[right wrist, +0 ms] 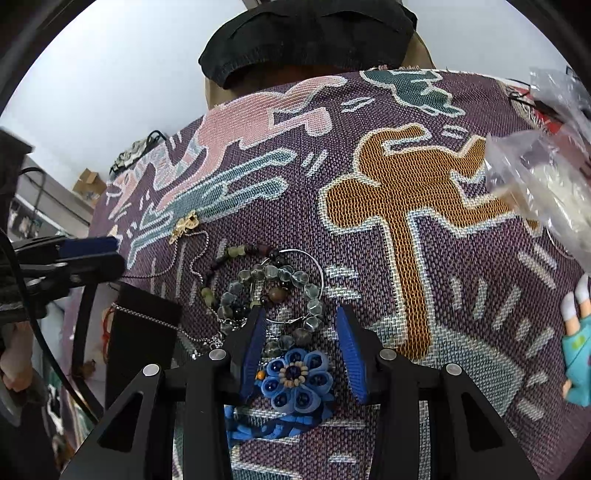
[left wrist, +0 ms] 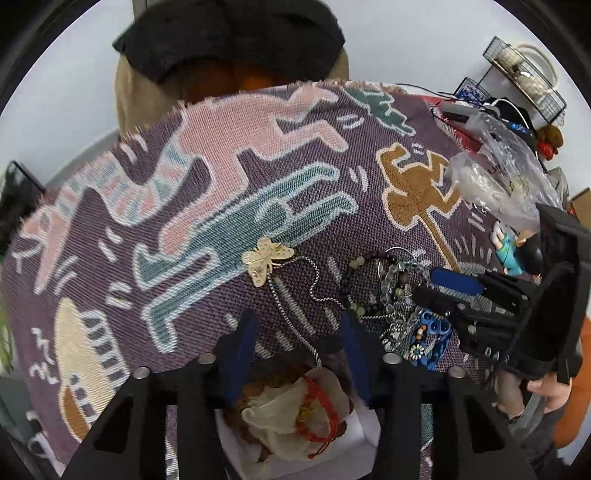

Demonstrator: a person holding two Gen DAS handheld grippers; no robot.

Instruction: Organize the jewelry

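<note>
The jewelry lies in a loose heap on a woven tapestry cloth (right wrist: 424, 236) with a purple ground and pink, teal and brown figures, and the blue fabric flower piece (right wrist: 295, 380) serves as the mark for the rest. That one flower, with a beaded centre and a blue cord trailing below it, sits between the two blue-padded fingers of the right gripper (right wrist: 301, 354); the jaws stand apart on either side and the pads do not press on it, so nothing is gripped. Just above the flower lies one bracelet of clear grey beads (right wrist: 280, 291) tangled with one thin silver hoop (right wrist: 314, 266) and one strand of dark and pale green beads (right wrist: 229, 254). Up and to the left of the flower rests one gold butterfly pendant (left wrist: 266, 258) on a fine silver chain (left wrist: 284, 302) that runs down toward a white box (left wrist: 354, 435). That box, well left of the flower, holds one cream sheer pouch (left wrist: 291, 413) and one red braided cord (left wrist: 325, 410). The left gripper (left wrist: 299, 354) hangs over the box with its jaws parted; the chain passes between them, unclamped. Far to the right of the flower sit one clear plastic bag (right wrist: 546, 177) and one small figurine in teal clothes (right wrist: 576, 354). A dark cloth over a tan chair back (right wrist: 310, 33) stands beyond the tapestry's far edge.
</note>
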